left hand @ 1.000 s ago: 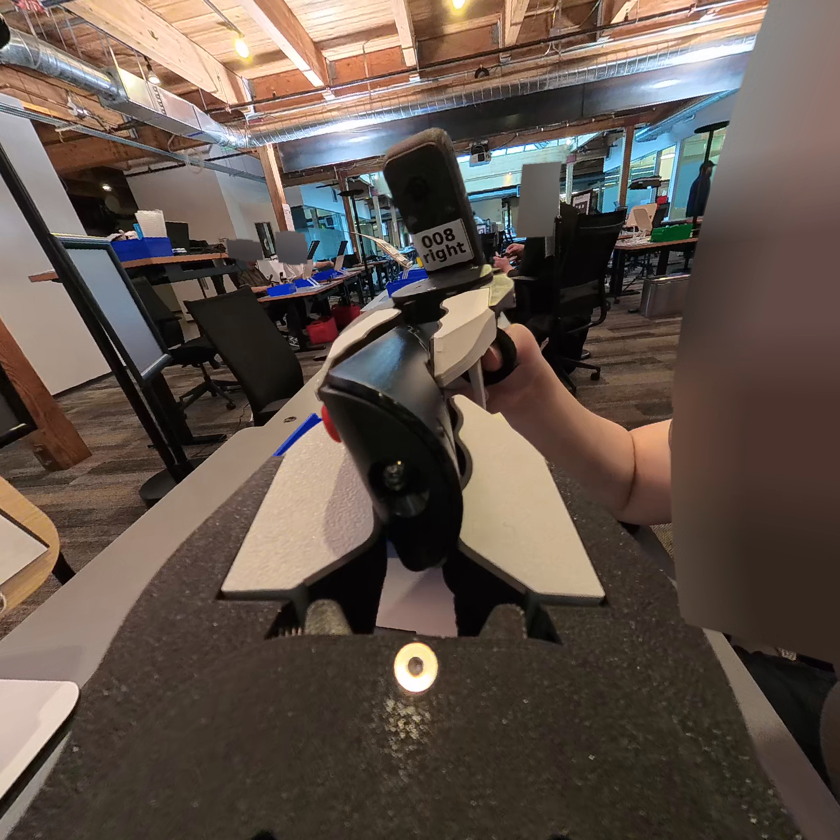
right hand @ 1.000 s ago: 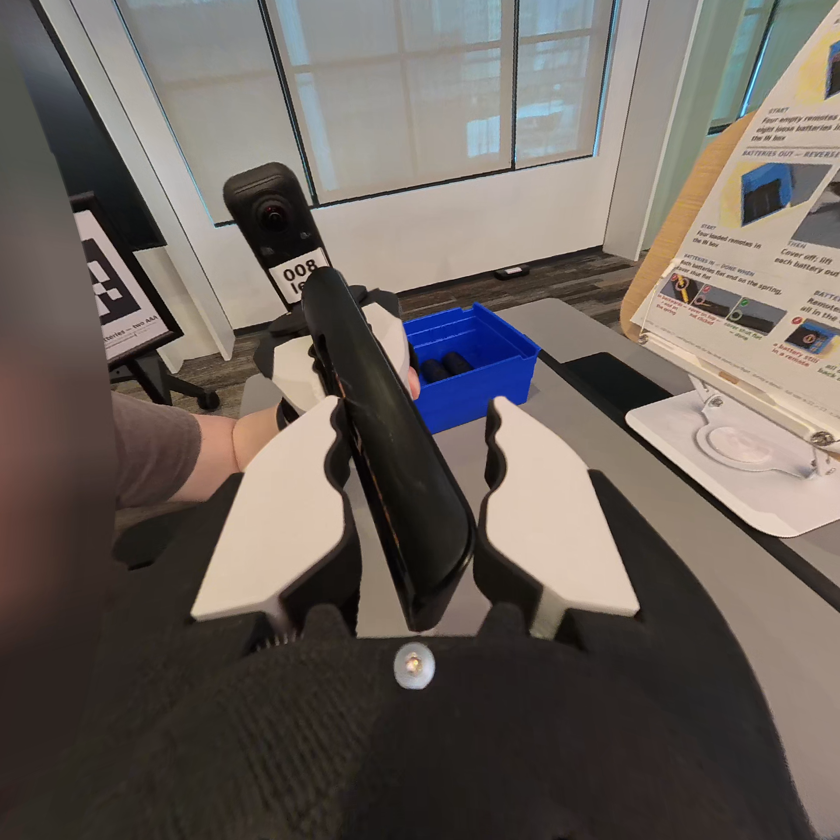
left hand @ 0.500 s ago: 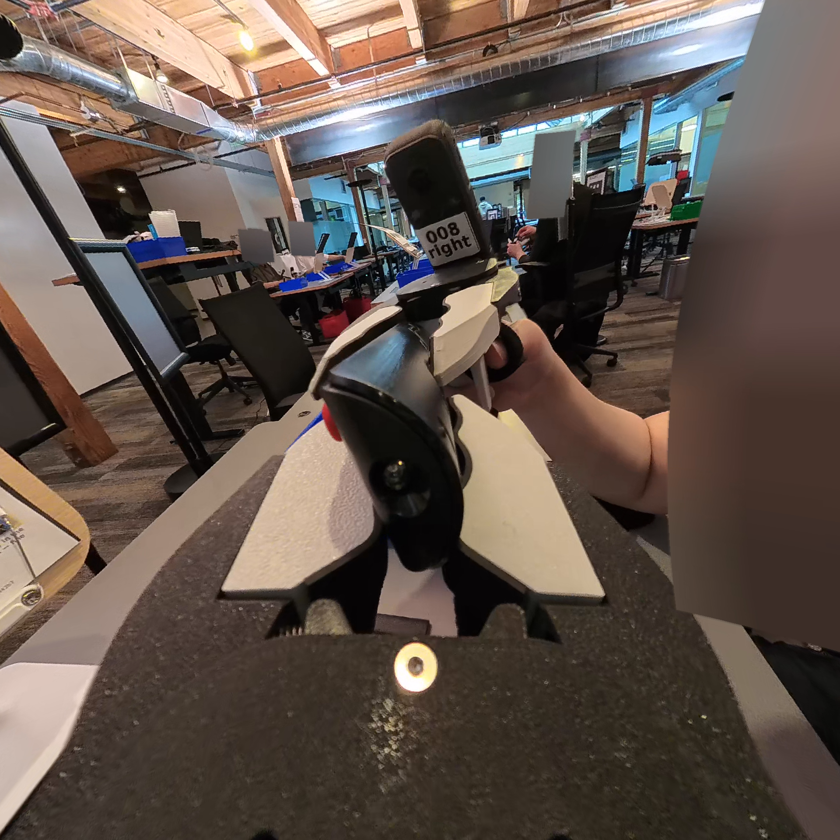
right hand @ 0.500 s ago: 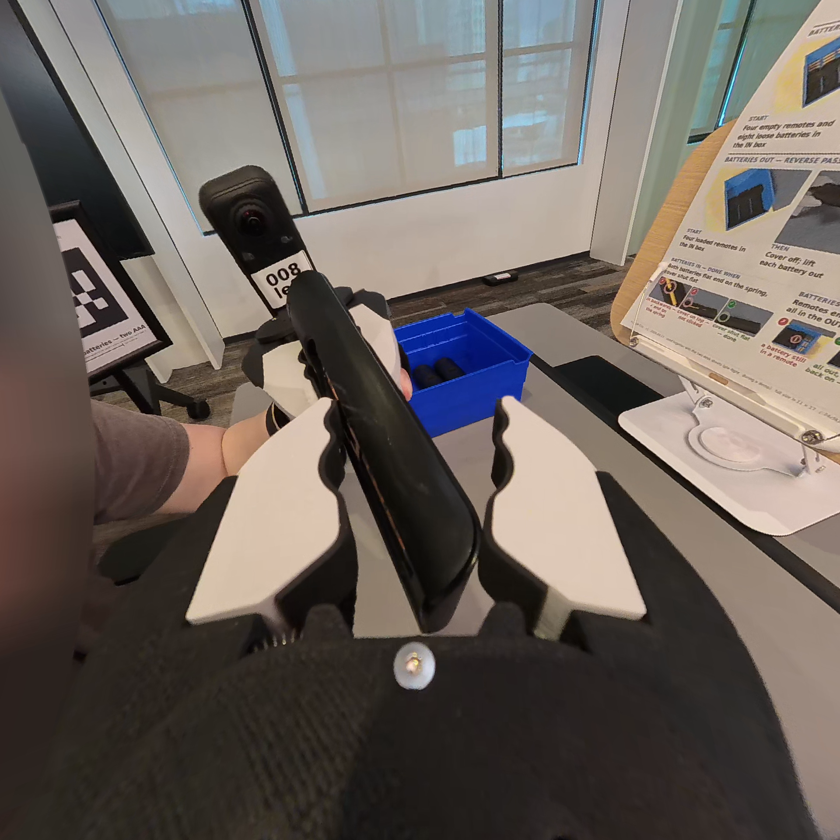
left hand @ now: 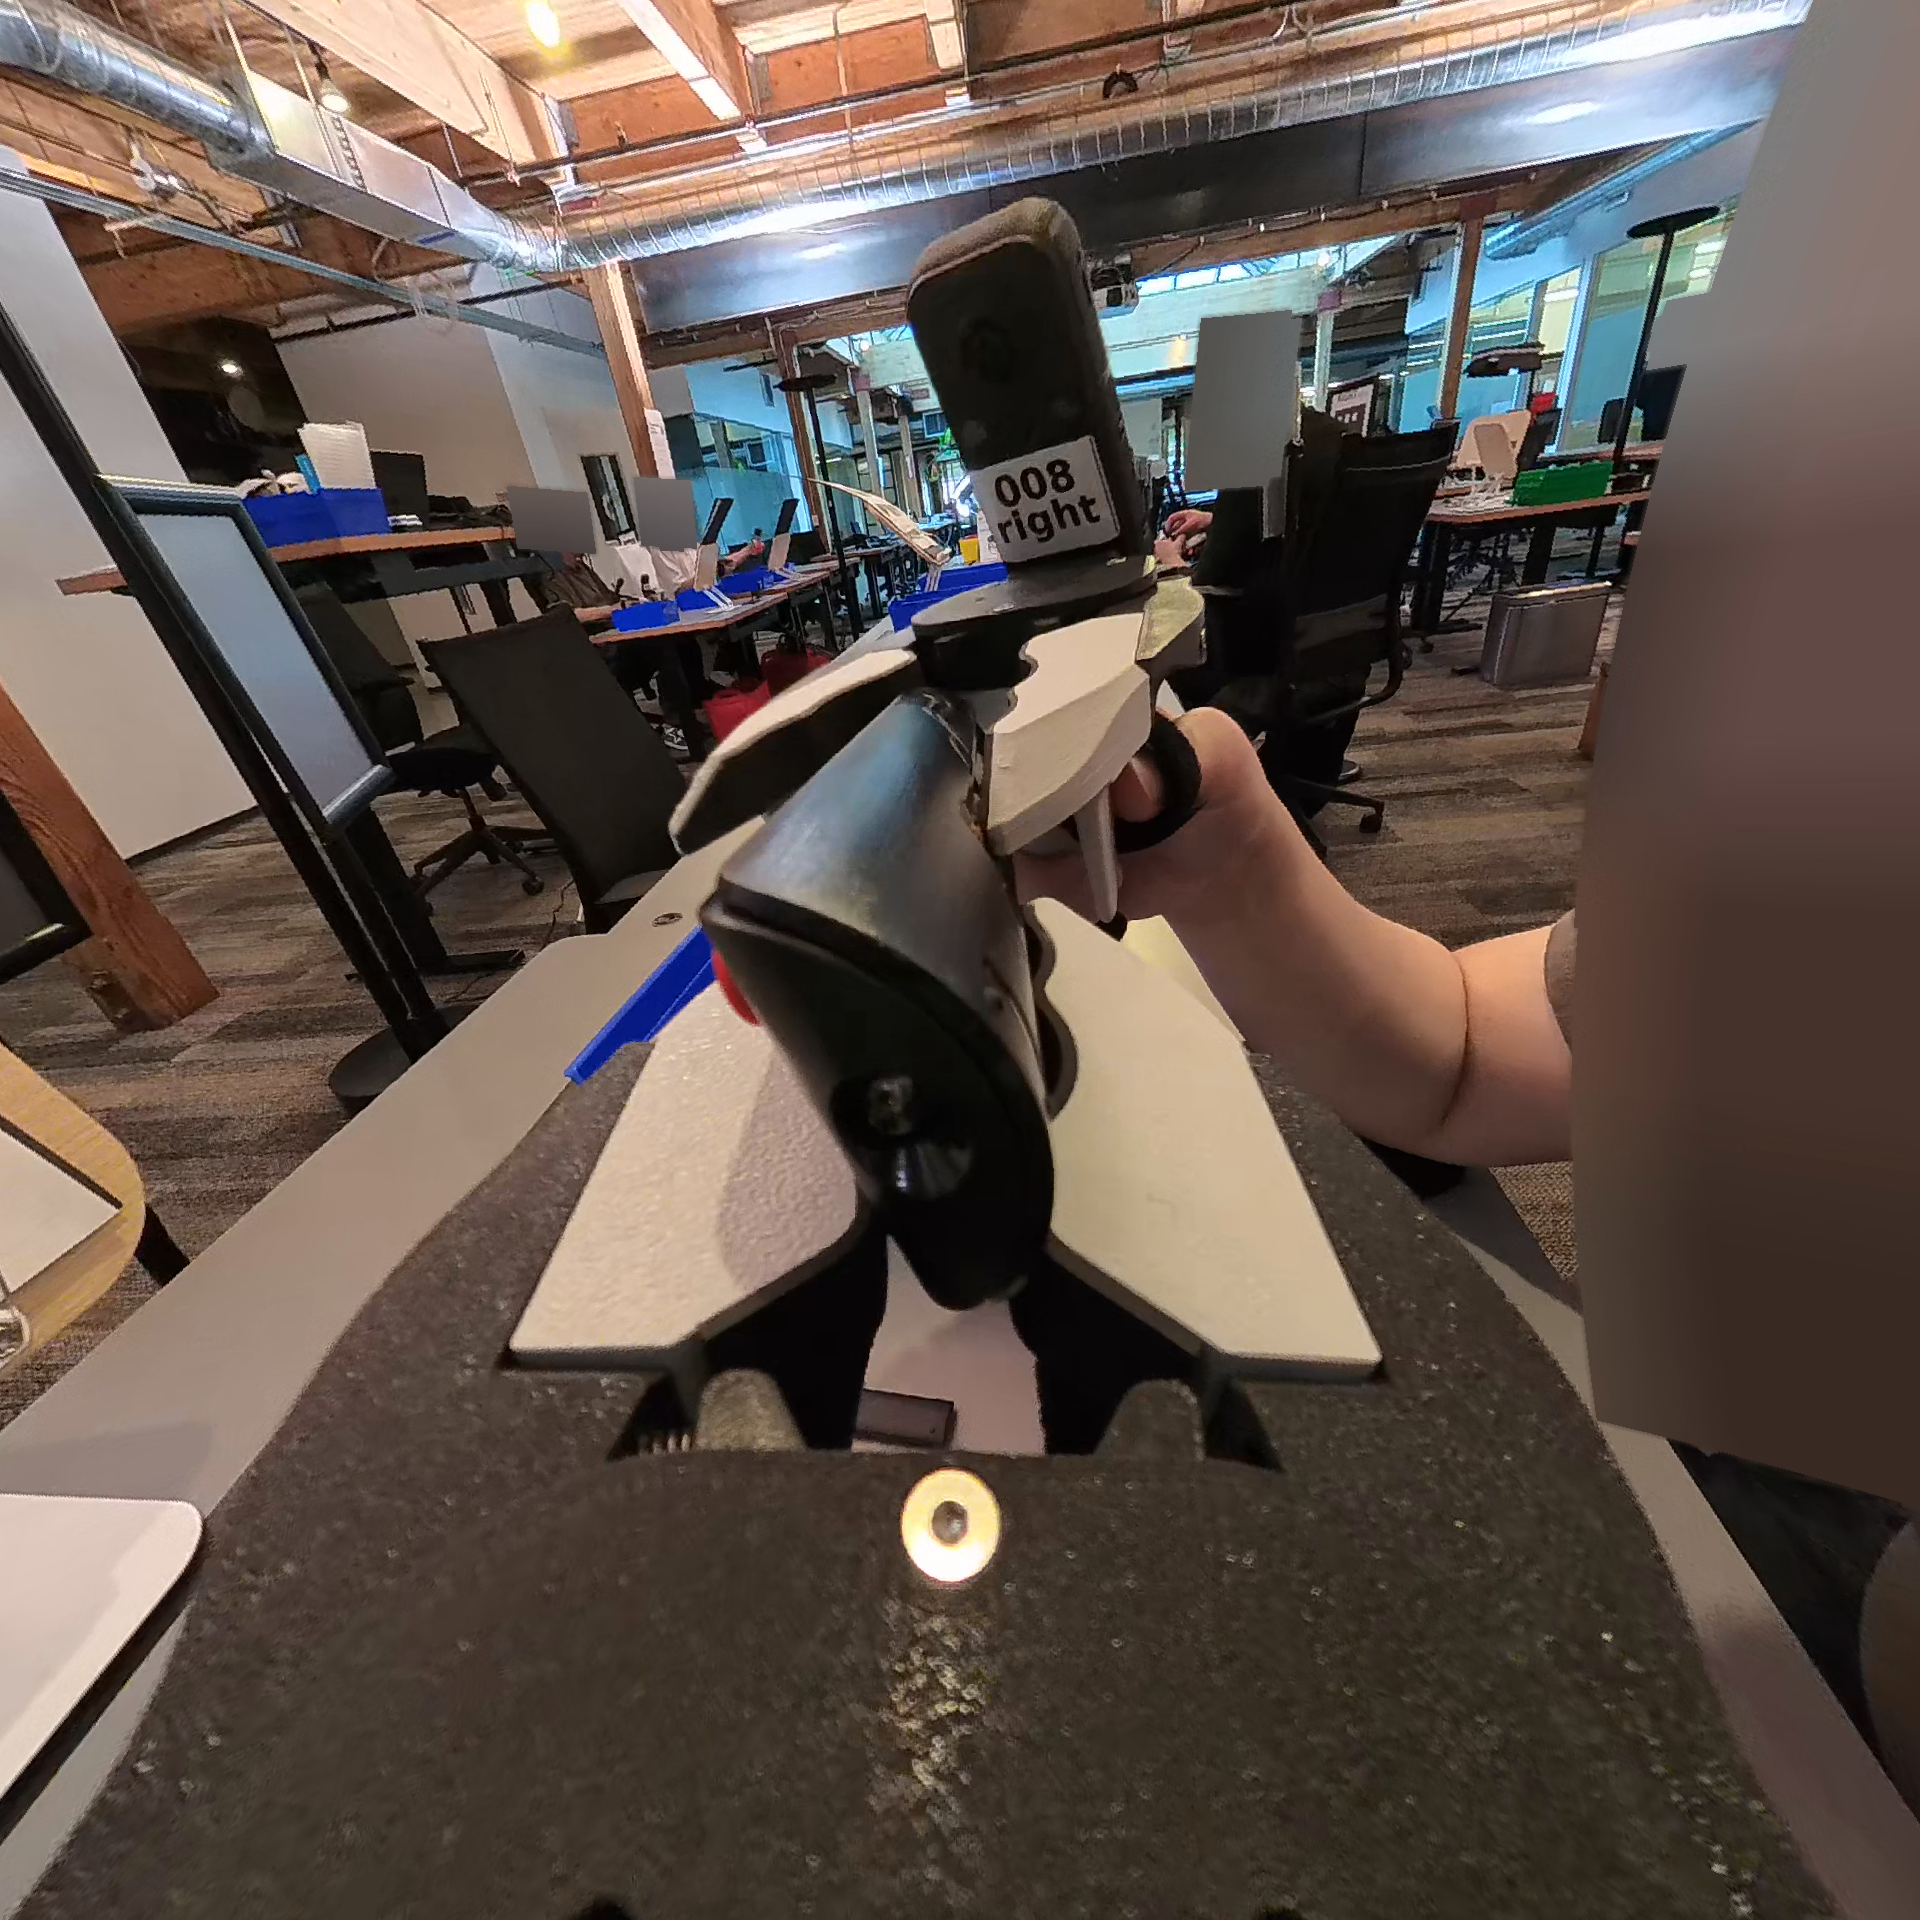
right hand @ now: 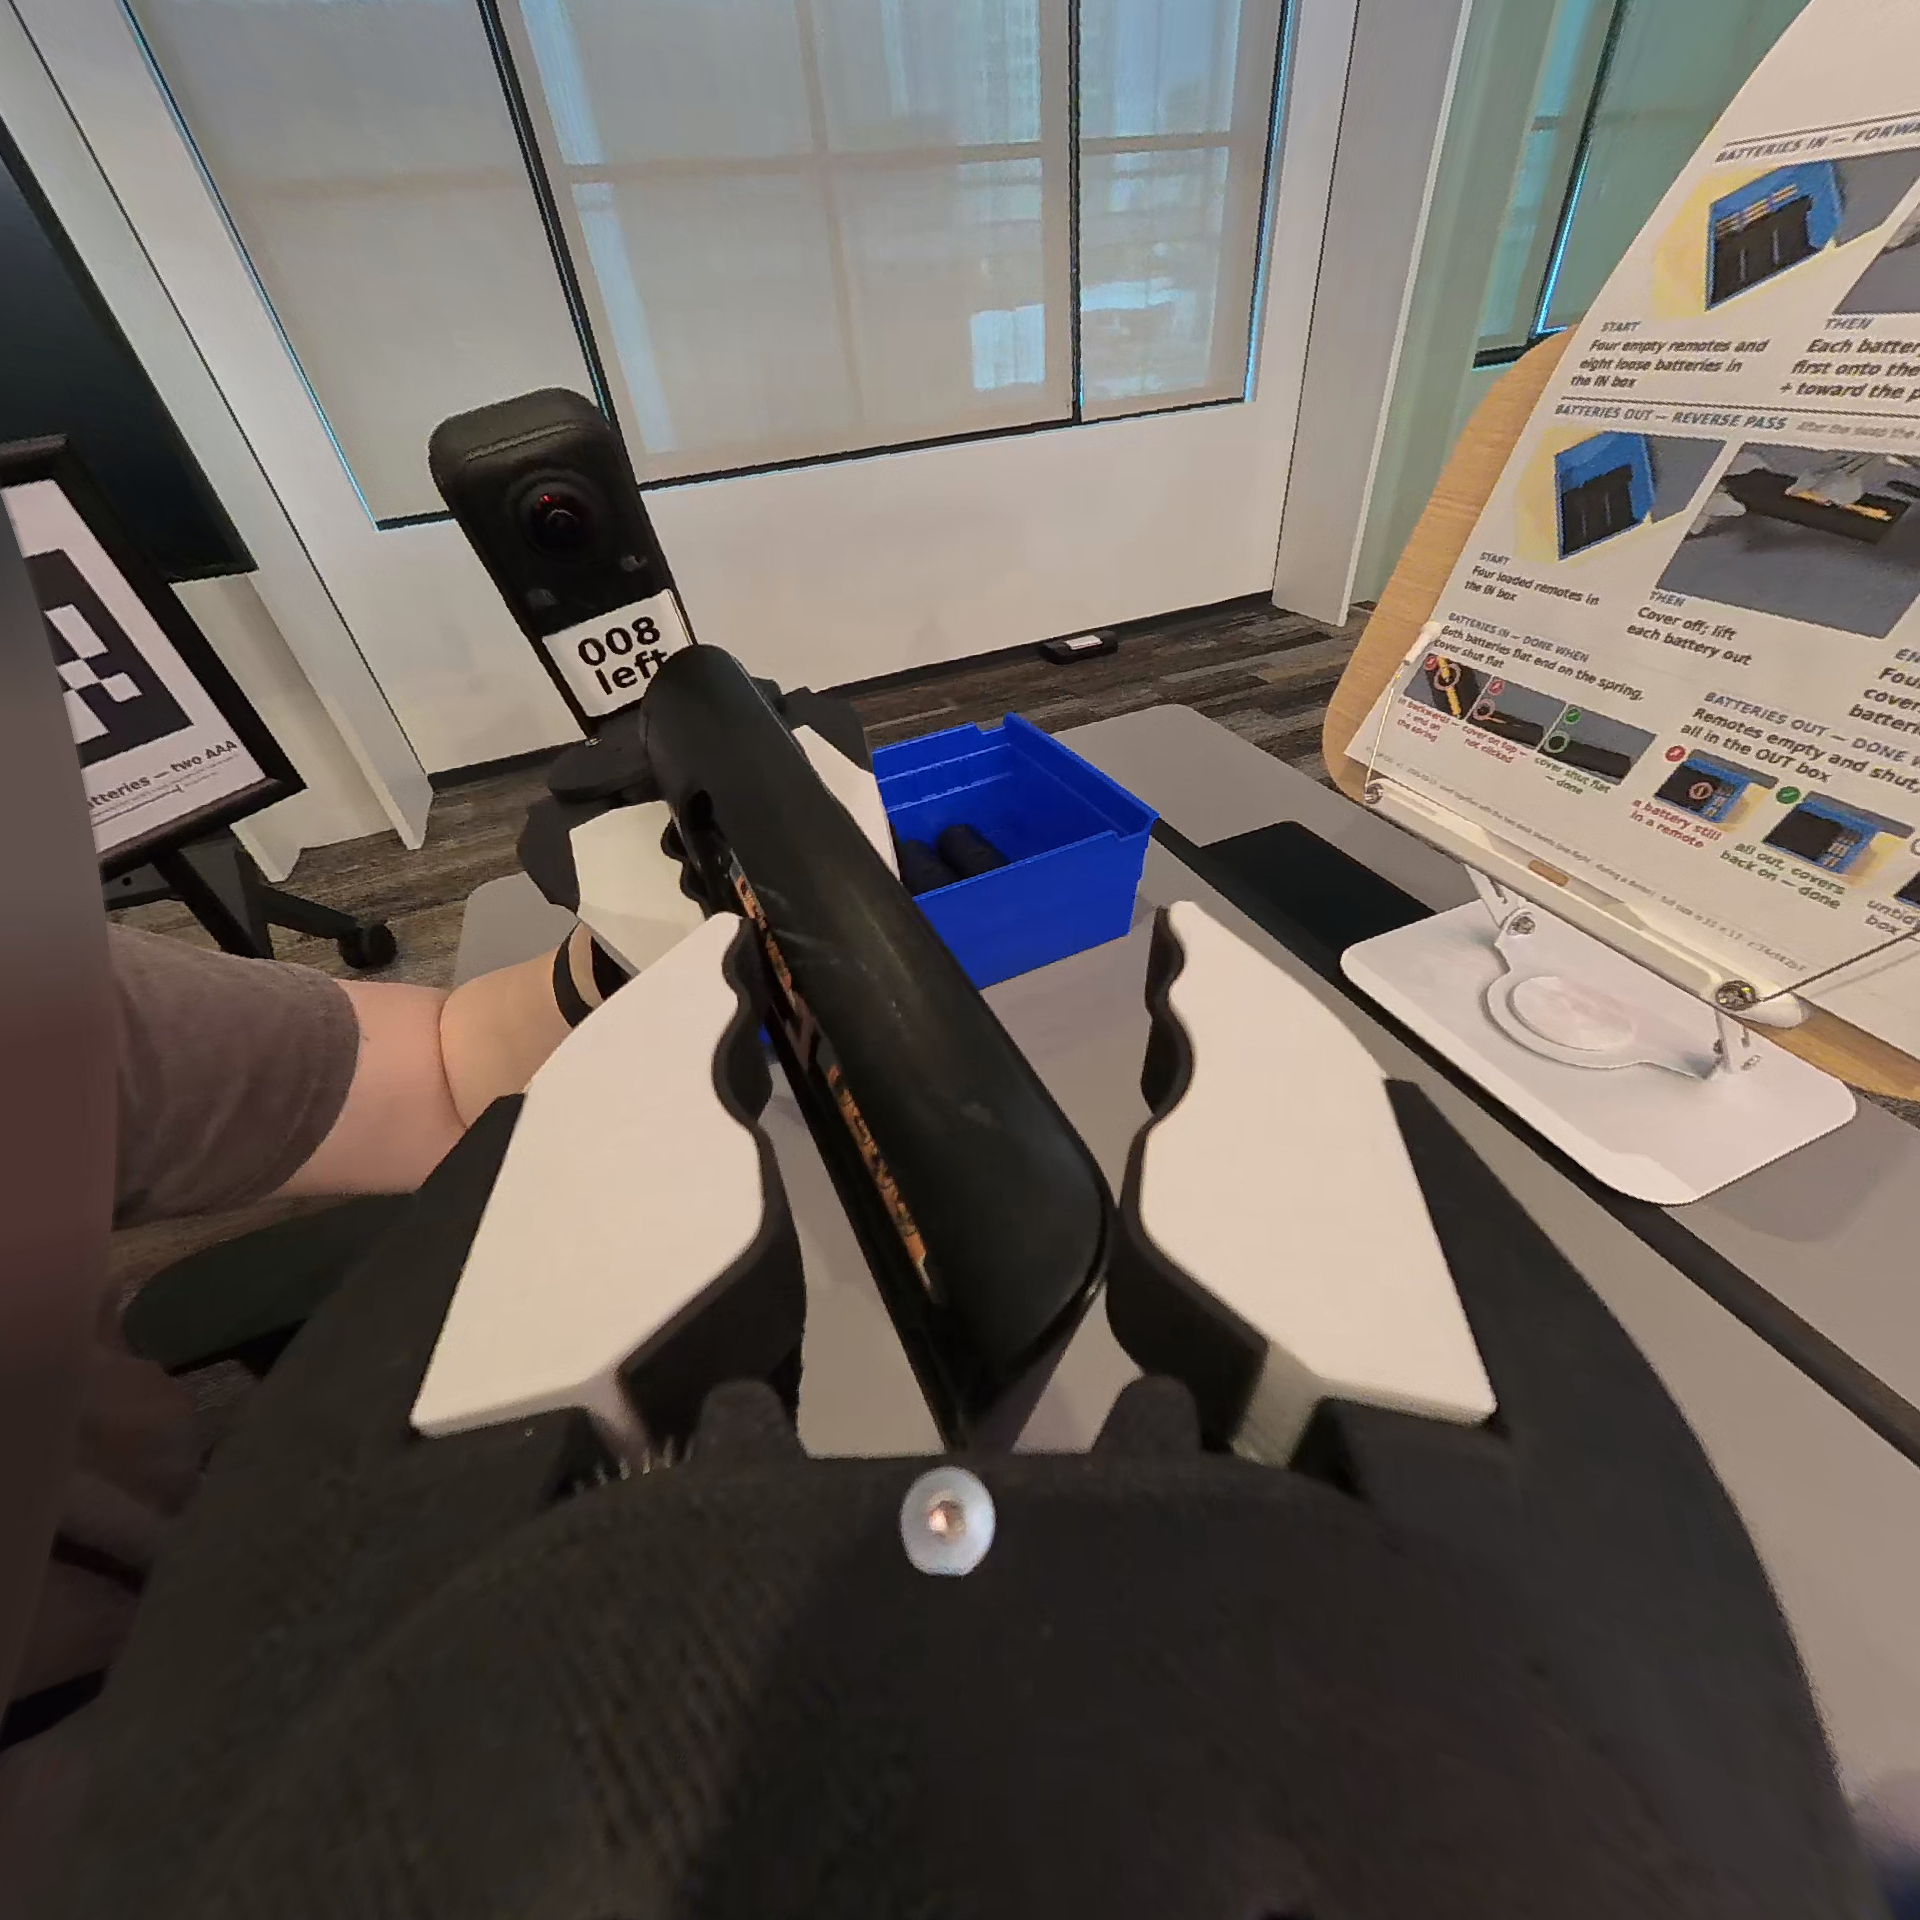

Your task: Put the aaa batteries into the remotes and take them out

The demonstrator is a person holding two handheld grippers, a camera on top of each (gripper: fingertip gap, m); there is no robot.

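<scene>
Between both grippers, remote (right hand: 894,1049) unmoved

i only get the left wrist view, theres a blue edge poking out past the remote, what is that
Observer: It is an open blue bin on the table, just behind the remote.
Operator: anything in it
Observer: Yes, a couple of dark cylinders, probably batteries, lie at the bottom.
Operator: whats next to it on the far side
Observer: An instruction board stands tilted on a white stand, to the right of the bin in the right wrist view.
</scene>
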